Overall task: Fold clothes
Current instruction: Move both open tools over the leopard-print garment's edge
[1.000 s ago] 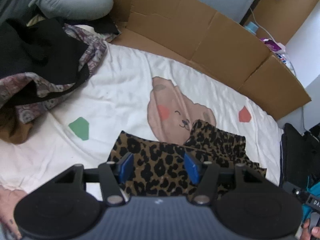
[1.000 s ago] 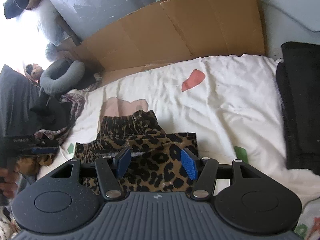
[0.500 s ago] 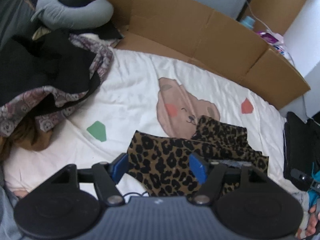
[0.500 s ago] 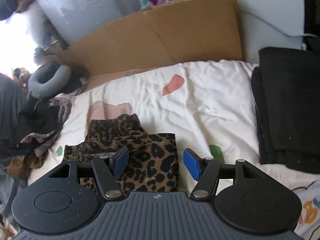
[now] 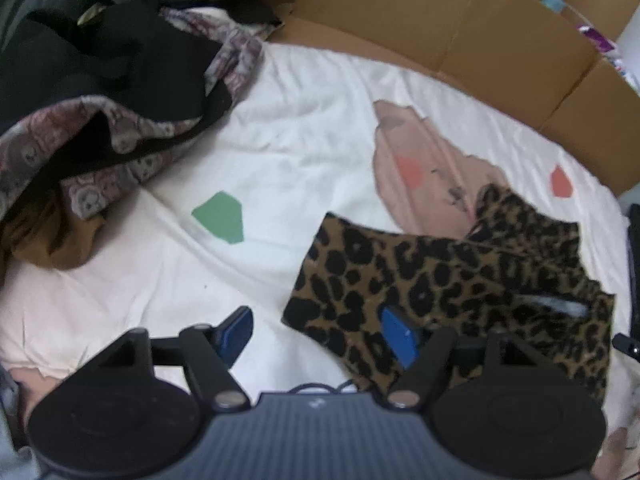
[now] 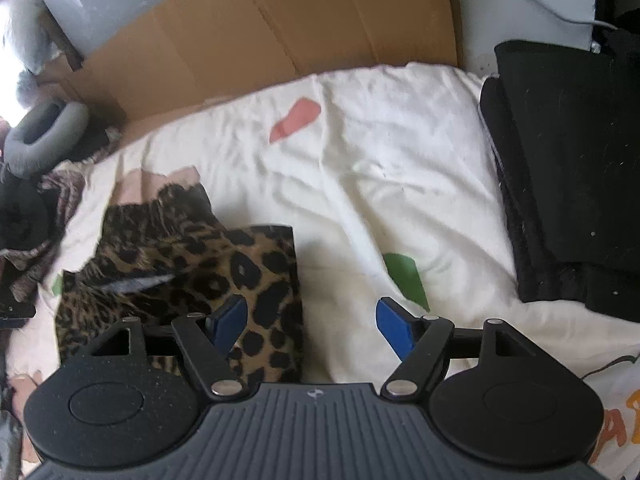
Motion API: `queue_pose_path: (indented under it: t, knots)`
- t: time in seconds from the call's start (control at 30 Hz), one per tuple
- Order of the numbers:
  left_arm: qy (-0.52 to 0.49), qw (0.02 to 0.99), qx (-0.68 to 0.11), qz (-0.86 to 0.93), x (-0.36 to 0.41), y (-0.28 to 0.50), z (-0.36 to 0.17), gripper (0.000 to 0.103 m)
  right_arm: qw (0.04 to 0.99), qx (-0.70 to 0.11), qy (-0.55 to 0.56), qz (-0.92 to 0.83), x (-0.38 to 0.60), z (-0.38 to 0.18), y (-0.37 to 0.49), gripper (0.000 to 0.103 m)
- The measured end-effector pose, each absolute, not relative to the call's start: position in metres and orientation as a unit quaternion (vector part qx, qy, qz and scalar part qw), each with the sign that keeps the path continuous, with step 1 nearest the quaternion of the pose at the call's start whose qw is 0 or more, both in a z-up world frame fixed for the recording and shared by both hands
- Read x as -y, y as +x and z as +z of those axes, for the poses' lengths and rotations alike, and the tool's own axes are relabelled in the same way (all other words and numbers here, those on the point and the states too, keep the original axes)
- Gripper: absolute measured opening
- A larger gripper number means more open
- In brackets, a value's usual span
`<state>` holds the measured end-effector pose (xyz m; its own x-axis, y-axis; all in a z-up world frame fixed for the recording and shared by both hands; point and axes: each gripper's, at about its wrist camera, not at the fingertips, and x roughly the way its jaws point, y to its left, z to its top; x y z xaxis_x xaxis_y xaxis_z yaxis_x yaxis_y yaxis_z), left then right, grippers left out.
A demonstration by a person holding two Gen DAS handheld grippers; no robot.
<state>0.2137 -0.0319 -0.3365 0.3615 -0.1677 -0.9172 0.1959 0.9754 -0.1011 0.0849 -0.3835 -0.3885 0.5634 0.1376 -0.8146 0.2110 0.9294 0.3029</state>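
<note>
1. The leopard-print garment [image 5: 448, 280] lies partly folded on a white bedsheet [image 5: 280, 152] printed with a bear and coloured patches.
2. The left gripper [image 5: 318, 334] hangs over the garment's near left corner. Its jaws are opening and stand wide. The right blue pad sits over the leopard fabric and the left pad over bare sheet, so the cloth's left edge falls between them. Neither pad seems to press on the cloth, though the blur makes contact hard to judge.
3. The right gripper [image 6: 310, 322] hangs over the garment's [image 6: 180, 264] near right corner. Its jaws are also opening and wide. The left pad is over the fabric and the right pad over the sheet, next to a green patch [image 6: 404, 276]; the garment's right edge runs between them.
4. A pale strip, perhaps a label, shows on top of the garment.
5. A pile of dark and patterned clothes [image 5: 104, 92] lies well apart to the left.
6. A folded black stack [image 6: 568, 184] sits at the right edge of the bed.
7. Brown cardboard [image 6: 280, 36] stands along the far side.
</note>
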Motion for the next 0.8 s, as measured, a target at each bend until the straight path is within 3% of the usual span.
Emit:
queue_pose_path:
  t: [0.6,0.8]
  knots:
    - [-0.004,0.835,-0.54,-0.104,0.011,0.22,-0.374,0.073,0.878,-0.456,0.149,0.006,0.375,-0.416,0.099,0.077]
    - [0.018,0.837,-0.531,-0.13,0.015,0.227,-0.38,0.068,0.883,-0.449,0.131,0.042,0.359,-0.415,0.116,0.062]
